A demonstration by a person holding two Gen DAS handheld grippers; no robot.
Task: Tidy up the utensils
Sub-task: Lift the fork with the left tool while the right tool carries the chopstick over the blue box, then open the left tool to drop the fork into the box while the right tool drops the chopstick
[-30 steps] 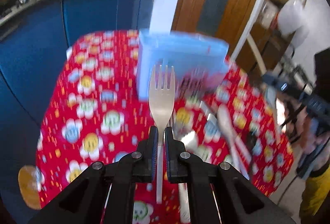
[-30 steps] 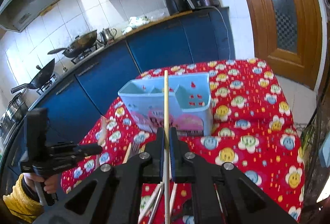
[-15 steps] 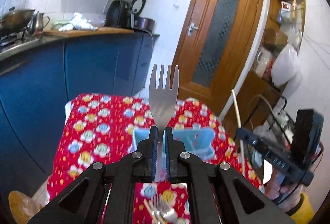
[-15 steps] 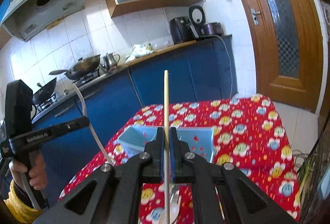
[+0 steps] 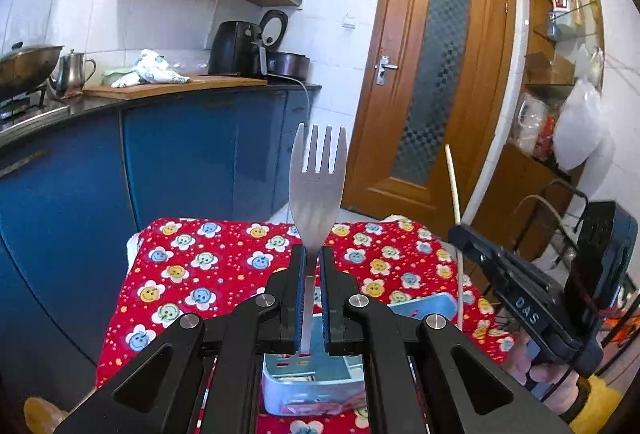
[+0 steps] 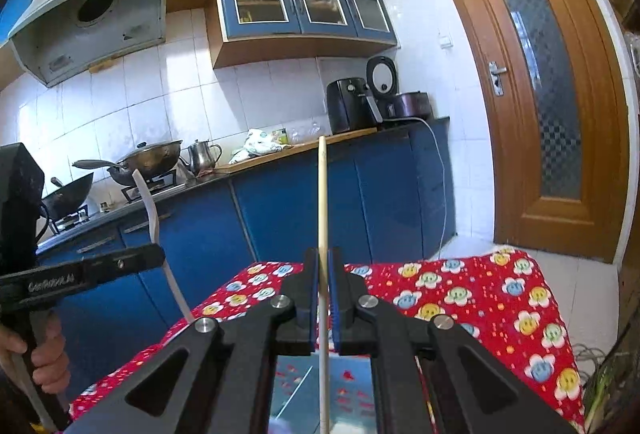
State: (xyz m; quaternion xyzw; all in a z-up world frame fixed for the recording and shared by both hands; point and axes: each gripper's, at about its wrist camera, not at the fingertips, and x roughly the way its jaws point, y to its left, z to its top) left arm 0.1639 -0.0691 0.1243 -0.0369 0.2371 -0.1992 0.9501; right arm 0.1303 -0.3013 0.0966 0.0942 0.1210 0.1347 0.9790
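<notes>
My left gripper (image 5: 309,254) is shut on the handle of a steel fork (image 5: 318,178), tines pointing up above the table. My right gripper (image 6: 323,254) is shut on a pale wooden chopstick (image 6: 321,202) that stands upright between its pads. A light blue utensil holder (image 5: 316,382) sits on the red flowered tablecloth (image 5: 200,266), just below and behind both sets of fingers; its blue interior (image 6: 304,390) shows under the right gripper. In the left wrist view the right gripper (image 5: 460,230) hangs at the right with the chopstick (image 5: 452,186). The left gripper (image 6: 158,258) and the fork (image 6: 150,210) show at the left of the right wrist view.
Blue kitchen cabinets (image 5: 180,158) run behind the table, with woks (image 6: 148,158), a kettle (image 6: 202,154) and an air fryer (image 6: 350,106) on the counter. A wooden door (image 5: 432,94) stands to the right. A shelf with bags (image 5: 560,114) is at the far right.
Both grippers have risen and tipped upward with the fork and chopstick. The holder has dropped from mid-view to beneath the fingers, and the utensils lying on the cloth are out of sight.
</notes>
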